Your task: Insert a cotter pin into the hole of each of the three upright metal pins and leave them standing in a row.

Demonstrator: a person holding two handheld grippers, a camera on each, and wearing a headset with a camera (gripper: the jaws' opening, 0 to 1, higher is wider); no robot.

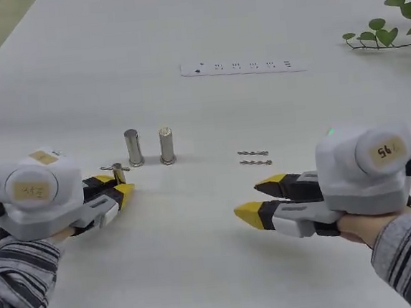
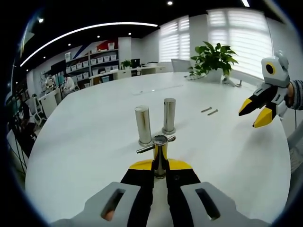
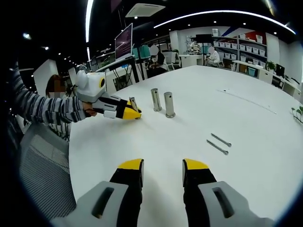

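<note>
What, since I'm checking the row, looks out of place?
One metal pin, cotter pin through it, sits out of line with the two upright pins, gripped by the left hand-held gripper. Nothing looks damaged.

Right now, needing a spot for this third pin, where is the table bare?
Bare table lies between the two upright metal pins and the loose cotter pins, and up to the power strip. Crowded by the left gripper.
</note>
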